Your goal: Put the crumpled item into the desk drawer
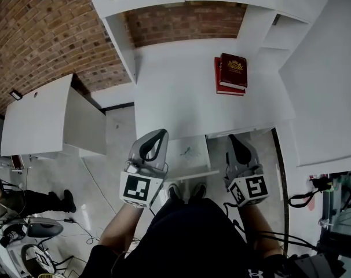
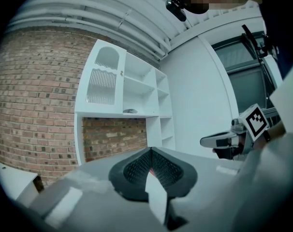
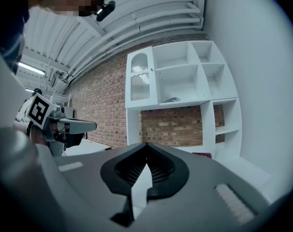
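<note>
Stacked red books [image 1: 230, 74], brick wall [image 1: 42, 33]

White on the desk [image 1: 181, 106] and on the side table [image 1: 36, 117] at left. Red-brown brickwork over the far wall [image 1: 42, 33]. Dark red with a gold emblem on the books [image 1: 231, 71], far right. Pale grey on the left gripper [image 1: 160, 134] and right gripper [image 1: 234, 138], with black-and-white square markers. Mottled grey on the floor [image 1: 114, 146].

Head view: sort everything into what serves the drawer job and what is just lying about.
Job: desk; its open drawer; small scrap in it, too small to identify; left gripper and right gripper, both shut and empty.
Lying about: red books on the desk; white side table.
</note>
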